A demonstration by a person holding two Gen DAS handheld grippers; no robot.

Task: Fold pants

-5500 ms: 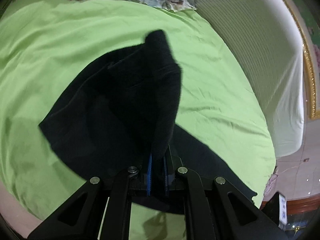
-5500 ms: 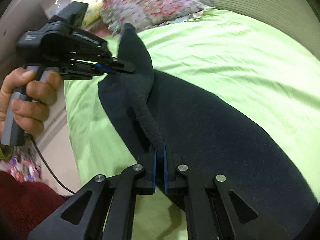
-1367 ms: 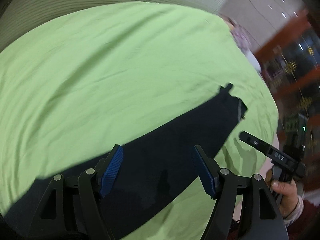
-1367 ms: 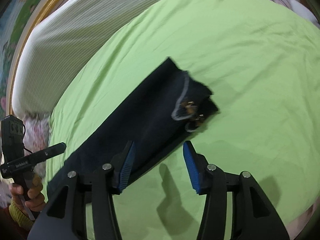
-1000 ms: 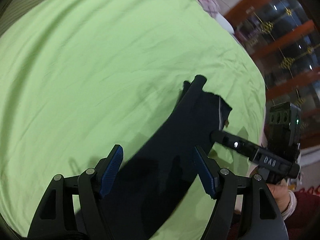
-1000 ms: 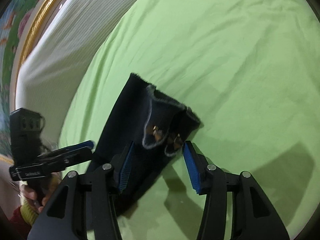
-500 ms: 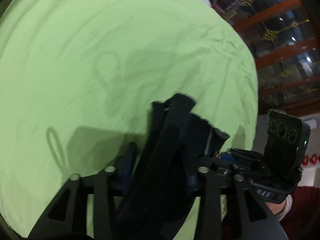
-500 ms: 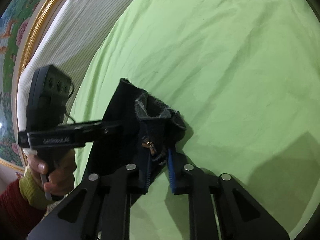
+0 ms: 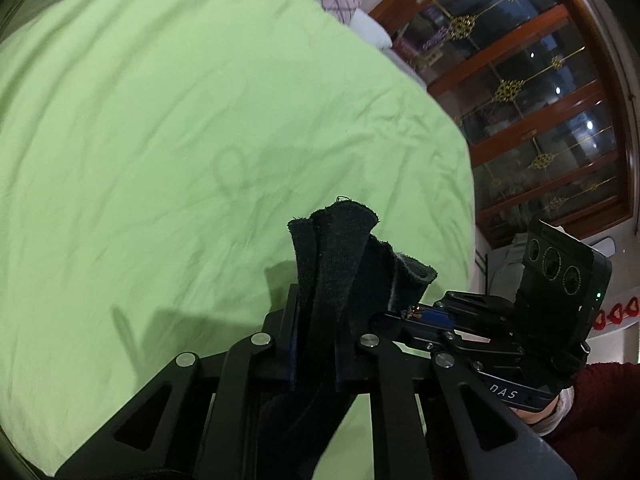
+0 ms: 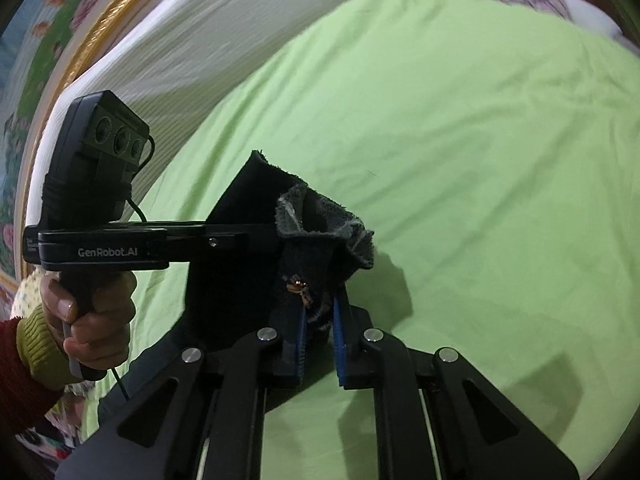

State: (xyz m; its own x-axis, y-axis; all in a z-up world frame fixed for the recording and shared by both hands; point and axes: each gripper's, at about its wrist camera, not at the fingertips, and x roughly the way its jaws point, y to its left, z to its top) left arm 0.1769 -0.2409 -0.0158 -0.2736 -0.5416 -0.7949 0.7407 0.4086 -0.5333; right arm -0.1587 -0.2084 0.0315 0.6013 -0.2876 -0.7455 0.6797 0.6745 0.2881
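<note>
A bed (image 9: pixel 160 112) covered in a wrinkled green sheet fills most of both views, with a white ribbed headboard (image 10: pixel 224 28) along one edge and a dark wooden cabinet (image 9: pixel 540 92) with glass doors beyond another. The black pants (image 9: pixel 340 256) are bunched into a thick end raised off the sheet, near the bed's edge on the cabinet side. The left gripper (image 9: pixel 316 344) has its jaws pressed onto several stacked layers of this fabric, which stand up between them and fan out above. The right gripper (image 10: pixel 320 332) pinches the neighbouring part of the same bunch, jaws closed on the cloth just below 2 small brass zipper pulls (image 10: pixel 298 284). Each gripper shows in the other's view, coming in from the side, touching the bunch.
</note>
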